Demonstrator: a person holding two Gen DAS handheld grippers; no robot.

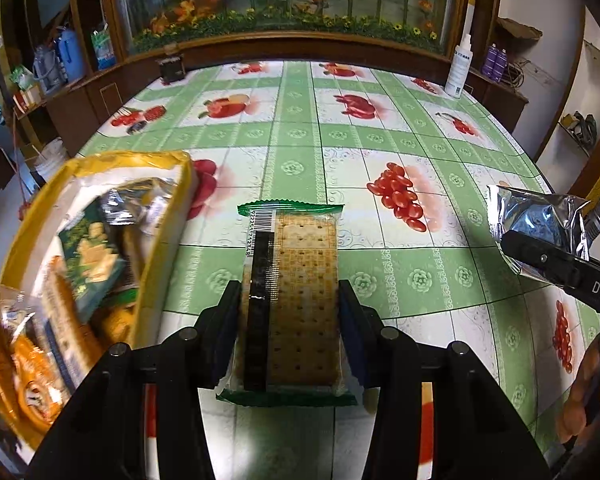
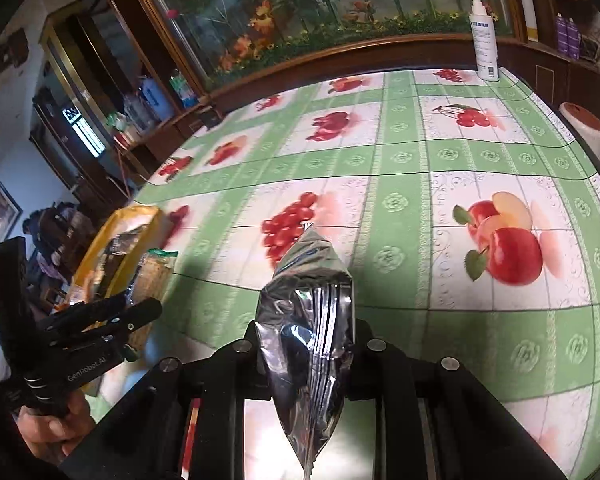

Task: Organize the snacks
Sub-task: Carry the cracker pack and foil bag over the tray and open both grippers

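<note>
gripping one clear-wrapped cracker packet [image 1: 296,296] with green sealed ends, the left gripper [image 1: 290,300] has its two fingers [image 1: 226,320] pressed against the packet's long sides, one on each side, so the packet points straight ahead above the table. a barcode strip and one dark band run along the packet's left half, and the crackers show through the wrapper on the right half.

the right gripper [image 2: 306,344] has its two fingers pinched together on one silver foil bag [image 2: 310,320], which stands crumpled between them and sticks out both ahead of and behind the grip. in the left wrist view this same foil bag [image 1: 540,224] shows at the right edge, held up over the table, with the right gripper [image 1: 556,264] under it.

one yellow-rimmed basket [image 1: 168,232] sits at the left of the table, just beside the cracker packet. it holds several snack packs, too blurred and piled to count exactly: one green pack, at least one silvery wrapper and some orange ones can be made out. in the right wrist view the basket [image 2: 100,248] lies well to the left of the foil bag, with the left gripper [image 2: 140,304] and its cracker packet [image 2: 152,276] just beside it, and one hand [image 2: 54,428] around that gripper's handle.

one tablecloth [image 2: 400,208], green checks with fruit prints, covers the table. one white spray bottle [image 2: 485,40] stands upright at the far edge, well apart from both packs.
</note>
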